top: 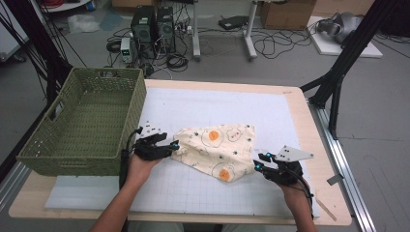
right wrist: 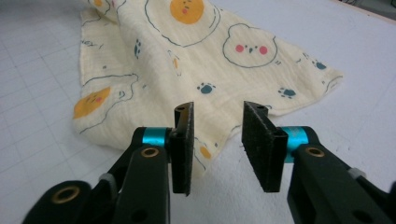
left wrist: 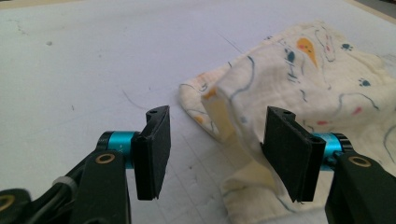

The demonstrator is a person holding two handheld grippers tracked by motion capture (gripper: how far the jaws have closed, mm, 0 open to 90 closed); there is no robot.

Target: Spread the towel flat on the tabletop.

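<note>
Both tools parted, nothing gripped: left tool (left wrist: pixel 212 149) straddles raised cloth (top: pixel 220 150) fold, unpinched; right tool (right wrist: pixel 217 144) at corner. Re-pinch edges squarely before next fold.

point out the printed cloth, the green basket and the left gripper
printed cloth (top: pixel 217 150), high view, middle of the fabric
green basket (top: pixel 126 116), high view, right side wall
left gripper (left wrist: pixel 217 140), left gripper view, midway between its fingertips

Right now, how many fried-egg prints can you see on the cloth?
2 in the high view: one near the far edge of the cloth, one at its near corner. Folds may hide more.
</note>
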